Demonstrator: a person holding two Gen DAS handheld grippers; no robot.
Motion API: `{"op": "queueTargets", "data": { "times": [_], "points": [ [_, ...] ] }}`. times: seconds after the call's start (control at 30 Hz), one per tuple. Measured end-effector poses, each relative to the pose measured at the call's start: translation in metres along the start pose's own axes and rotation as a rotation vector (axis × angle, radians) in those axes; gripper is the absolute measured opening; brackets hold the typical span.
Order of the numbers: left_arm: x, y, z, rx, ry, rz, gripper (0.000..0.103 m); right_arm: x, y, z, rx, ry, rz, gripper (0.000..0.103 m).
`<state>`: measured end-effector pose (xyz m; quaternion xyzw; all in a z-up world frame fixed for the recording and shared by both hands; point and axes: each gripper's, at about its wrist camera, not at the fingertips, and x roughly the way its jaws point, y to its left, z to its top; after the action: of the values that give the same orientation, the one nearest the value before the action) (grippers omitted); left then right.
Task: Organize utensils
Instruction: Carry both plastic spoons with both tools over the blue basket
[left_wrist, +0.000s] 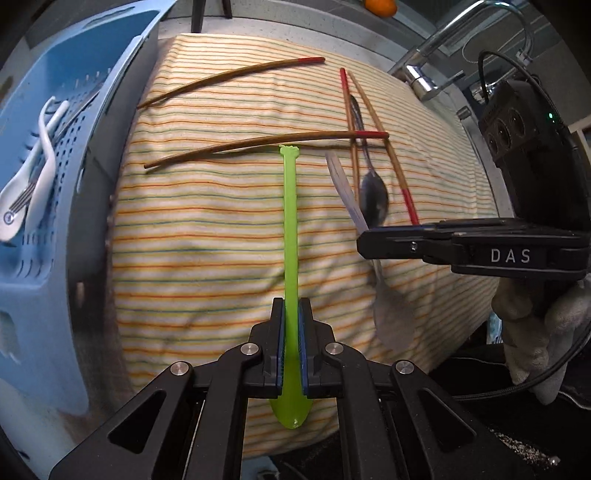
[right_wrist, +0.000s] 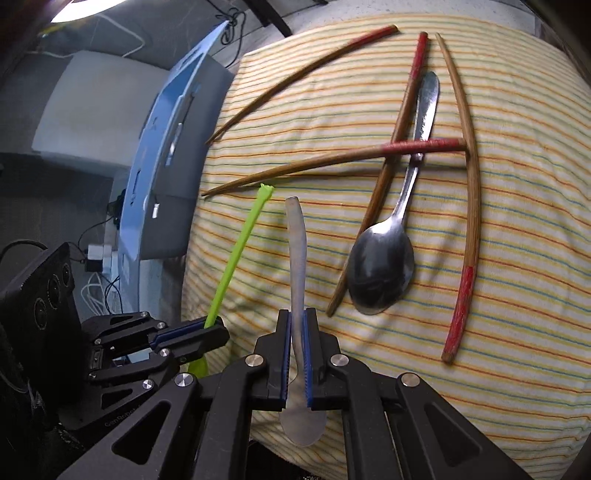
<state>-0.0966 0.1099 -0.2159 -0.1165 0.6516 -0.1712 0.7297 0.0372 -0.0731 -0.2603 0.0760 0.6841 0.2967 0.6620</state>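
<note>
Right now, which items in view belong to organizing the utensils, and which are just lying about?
Part of the job:
green spoon, held by the left gripper
translucent spoon, held by the right gripper
metal spoon
four chopsticks
blue basket holding white spoons

Just lying about:
striped cloth
faucet
orange

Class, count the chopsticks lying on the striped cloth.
4: far chopstick, crossing chopstick lying over the metal spoon, left chopstick beside the spoon, right chopstick. None seems hidden.
</note>
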Motion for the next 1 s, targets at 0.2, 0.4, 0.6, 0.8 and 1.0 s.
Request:
{"op": "queueTargets", "data": {
  "times": [0.2,0.4,0.6,0.8,1.0],
  "points": [
    [-0.009,0.004,0.014,-0.019,-0.039,-0.013,0.005,-0.01,0.004,0.004,-0.003,-0.03,0.004,0.006],
    [-0.024,-0.002,0.038,-0.015,-0.11,-0.016,0.005,-0.031,0.012,0.022,0.004,-0.099,0.031,0.006],
    [-0.057,0.022,0.057,-0.041,-0.184,0.014,0.005,-0.049,0.033,0.048,-0.009,-0.167,0.059,0.006],
    [-0.086,0.07,0.078,-0.09,-0.239,0.073,0.005,-0.047,0.076,0.092,-0.053,-0.209,0.083,0.006],
    [-0.091,0.117,0.099,-0.13,-0.234,0.103,0.005,-0.011,0.129,0.135,-0.09,-0.21,0.09,0.006]
  ]
}}
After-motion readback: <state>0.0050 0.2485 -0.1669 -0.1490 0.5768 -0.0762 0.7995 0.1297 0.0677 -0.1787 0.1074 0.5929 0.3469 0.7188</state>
